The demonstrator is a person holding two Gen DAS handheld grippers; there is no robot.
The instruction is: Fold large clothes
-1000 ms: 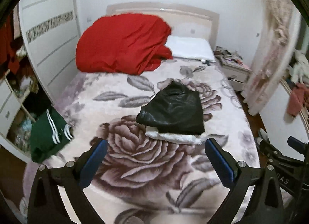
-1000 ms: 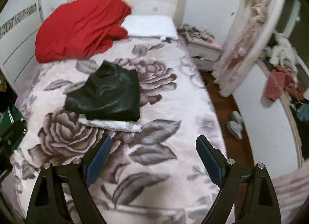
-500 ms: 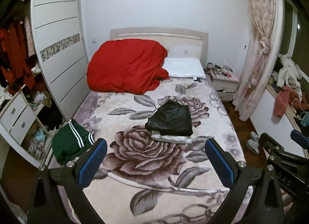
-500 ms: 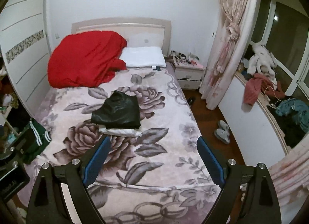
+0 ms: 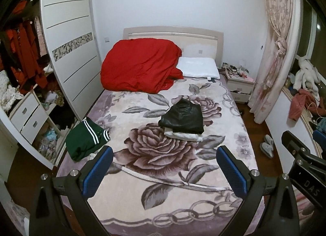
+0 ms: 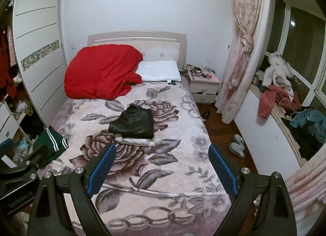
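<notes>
Both grippers have drawn back from the floral plush bed cover (image 5: 154, 185), so the whole bed now shows. Left gripper (image 5: 164, 169) and right gripper (image 6: 162, 166) hang above the foot of the bed, blue-padded jaws spread wide, gripping nothing. At 12 o'clock from them, mid-bed, a folded black leather garment (image 5: 183, 118) lies on a folded white garment (image 5: 183, 136). A folded green white-striped garment (image 5: 85, 138) sits at the 9 o'clock edge, a crumpled red quilt (image 5: 140, 64) by the headboard.
</notes>
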